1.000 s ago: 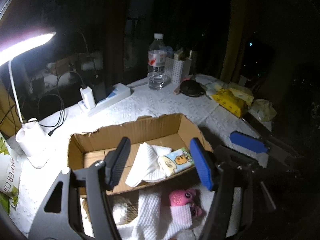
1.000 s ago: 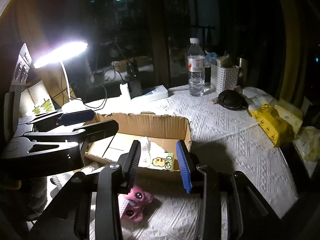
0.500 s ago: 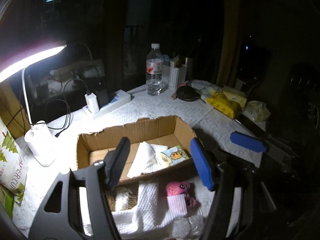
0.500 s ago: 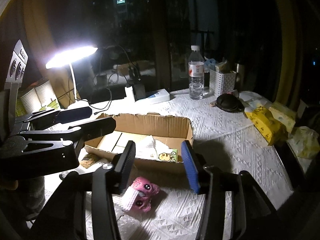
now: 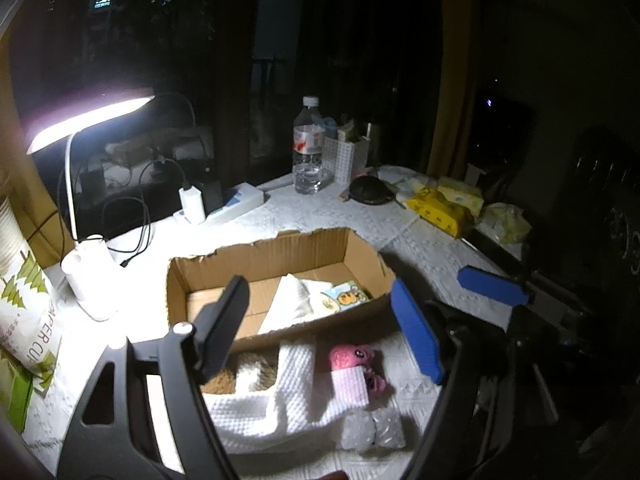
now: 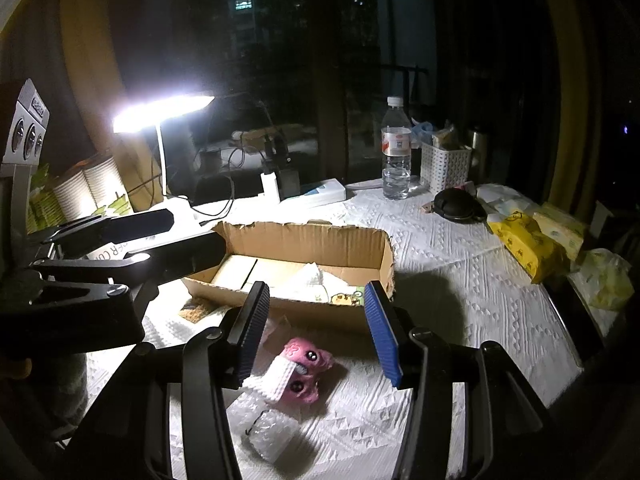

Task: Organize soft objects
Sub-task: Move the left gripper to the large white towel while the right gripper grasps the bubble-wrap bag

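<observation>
Both sets of tongs are hanging over the near edge of the tabletop (image 6: 460, 280), and neither is holding anything. The left tongs (image 5: 320, 328) are standing wide apart above a white towel (image 5: 296, 392) that is lying crumpled in front of the cardboard box (image 5: 280, 248). The right tongs (image 6: 316, 328) are spread apart too, hovering over a pair of pink socks (image 6: 300, 372) with cartoon eyes, which are lying on the textured white cloth just in front of the box. A clear bubble-wrap piece (image 6: 268, 436) is sitting near the socks, closer to me. Inside the box, a folded white cloth (image 5: 292, 300) and a small printed packet (image 5: 346, 296) are resting against the right end. A desk lamp (image 6: 160, 112) is glaring from the left, and a water bottle (image 6: 396, 152) is standing at the far side.
</observation>
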Action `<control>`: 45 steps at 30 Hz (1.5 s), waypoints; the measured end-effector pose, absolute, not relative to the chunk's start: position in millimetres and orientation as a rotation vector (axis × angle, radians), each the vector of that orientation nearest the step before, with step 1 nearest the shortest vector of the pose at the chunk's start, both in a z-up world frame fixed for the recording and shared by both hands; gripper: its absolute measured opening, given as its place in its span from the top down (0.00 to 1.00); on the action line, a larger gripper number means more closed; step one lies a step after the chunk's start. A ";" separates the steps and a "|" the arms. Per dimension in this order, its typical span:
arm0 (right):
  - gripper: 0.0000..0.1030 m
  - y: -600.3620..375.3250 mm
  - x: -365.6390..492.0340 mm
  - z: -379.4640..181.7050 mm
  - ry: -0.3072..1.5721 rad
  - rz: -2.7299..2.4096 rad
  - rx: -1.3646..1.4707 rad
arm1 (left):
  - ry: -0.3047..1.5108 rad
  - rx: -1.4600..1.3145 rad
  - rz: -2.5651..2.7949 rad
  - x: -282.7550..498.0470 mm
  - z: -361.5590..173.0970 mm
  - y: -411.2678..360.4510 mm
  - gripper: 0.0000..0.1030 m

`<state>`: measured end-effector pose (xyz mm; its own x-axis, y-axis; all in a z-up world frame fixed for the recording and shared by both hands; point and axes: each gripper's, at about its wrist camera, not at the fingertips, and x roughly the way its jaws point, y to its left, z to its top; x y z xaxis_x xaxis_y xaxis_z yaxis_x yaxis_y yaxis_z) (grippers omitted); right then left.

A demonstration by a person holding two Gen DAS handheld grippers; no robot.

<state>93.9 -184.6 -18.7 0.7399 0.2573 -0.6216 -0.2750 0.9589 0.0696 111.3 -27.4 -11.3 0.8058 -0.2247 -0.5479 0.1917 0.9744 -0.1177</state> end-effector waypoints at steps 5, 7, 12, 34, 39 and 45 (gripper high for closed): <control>0.49 -182.4 86.5 -20.2 0.681 0.293 -0.029 | 0.597 -0.058 -0.222 101.8 -14.0 -24.8 0.27; 0.49 -180.8 83.1 -21.3 0.683 0.293 -0.030 | 0.599 -0.059 -0.221 99.3 -15.8 -23.2 0.27; 0.49 -176.9 76.4 -26.2 0.698 0.296 -0.043 | 0.604 -0.072 -0.218 91.0 -21.2 -19.6 0.27; 0.49 -168.9 52.3 -73.8 0.801 0.304 -0.028 | 0.716 -0.105 -0.179 64.2 -80.3 -0.6 0.27; 0.49 -168.6 50.7 -86.5 0.828 0.309 -0.019 | 0.750 -0.106 -0.171 64.9 -96.8 1.4 0.27; 0.49 -165.8 50.2 -106.2 0.877 0.320 -0.004 | 0.790 -0.107 -0.164 66.2 -114.5 3.6 0.27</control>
